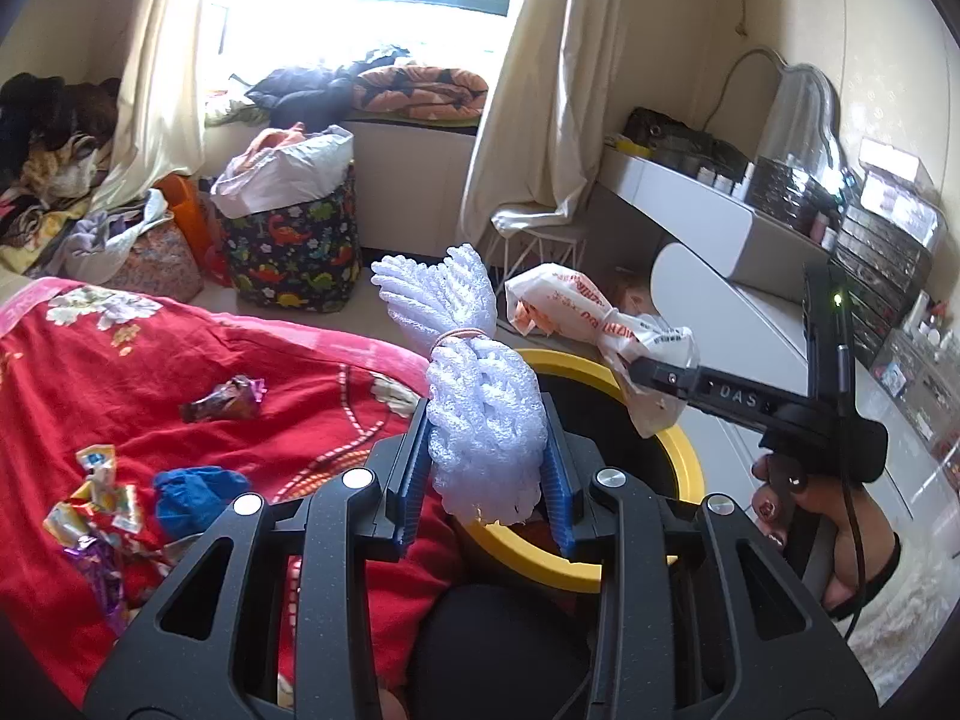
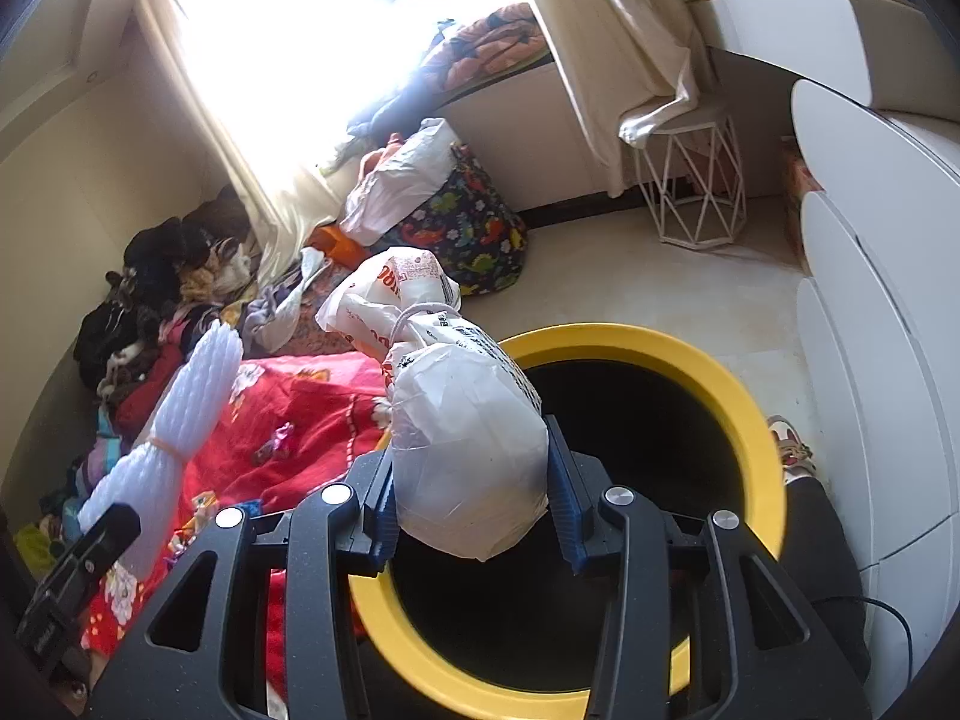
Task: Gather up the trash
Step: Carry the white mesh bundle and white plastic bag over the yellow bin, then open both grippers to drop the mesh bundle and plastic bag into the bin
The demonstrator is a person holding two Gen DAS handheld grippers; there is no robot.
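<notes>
My left gripper [image 1: 487,468] is shut on a white foam net bundle [image 1: 480,396] tied with a rubber band, held over the near rim of a yellow-rimmed bin [image 1: 684,456]. My right gripper [image 2: 474,492] is shut on a knotted white plastic bag [image 2: 468,438] with orange print, hanging over the bin's [image 2: 744,396] dark opening. In the left wrist view the bag [image 1: 600,318] sticks out from the right gripper, held by a person's hand [image 1: 798,498]. Candy wrappers [image 1: 96,498], a purple wrapper [image 1: 225,399] and a blue scrap [image 1: 198,492] lie on the red bedspread [image 1: 180,348].
A dinosaur-print bag [image 1: 294,258] stuffed with a white plastic bag stands on the floor beyond the bed. A white wire stool [image 2: 696,180] is by the curtain. A white vanity [image 1: 738,282] with a mirror and cosmetics lines the right wall. Clothes are piled at far left.
</notes>
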